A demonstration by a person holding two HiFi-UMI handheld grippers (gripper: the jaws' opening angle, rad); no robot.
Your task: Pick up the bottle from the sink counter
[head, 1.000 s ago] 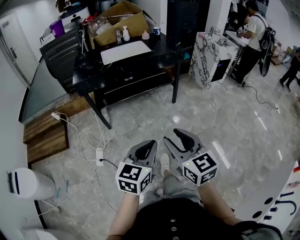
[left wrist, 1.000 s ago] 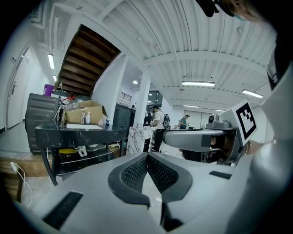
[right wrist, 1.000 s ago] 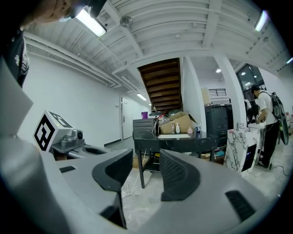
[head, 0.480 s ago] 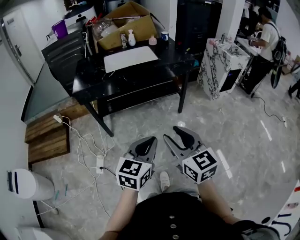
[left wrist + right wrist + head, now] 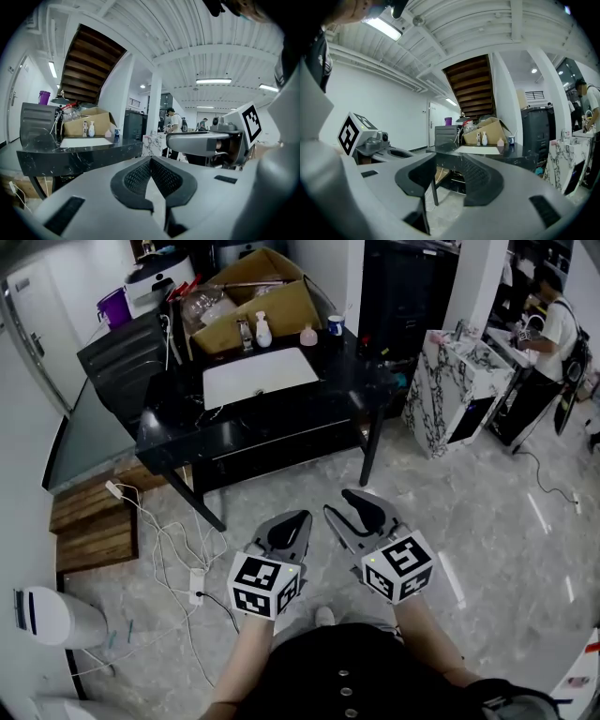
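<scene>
A white pump bottle (image 5: 264,331) stands at the back of the black counter (image 5: 169,442), behind the white sink basin (image 5: 258,376). A clear brownish bottle (image 5: 245,334) is beside it, with a small pink bottle (image 5: 308,336) to its right. The left gripper view shows the white bottle (image 5: 91,129) far ahead, as does the right gripper view (image 5: 484,138). My left gripper (image 5: 298,519) (image 5: 151,161) is shut and empty, over the floor well short of the counter. My right gripper (image 5: 339,505) (image 5: 449,161) is open; its jaws have just been closing slightly with nothing between them.
A cardboard box (image 5: 248,292) fills the counter's back. A blue cup (image 5: 336,326) stands by the pink bottle. A marble-patterned cabinet (image 5: 459,390) and a person (image 5: 553,343) are at the right. Cables (image 5: 178,521), wooden boards (image 5: 94,521) and a white bin (image 5: 52,615) lie left.
The counter has come closer and lower in the head view as the person walks toward it. Both grippers have travelled forward together, side by side.
</scene>
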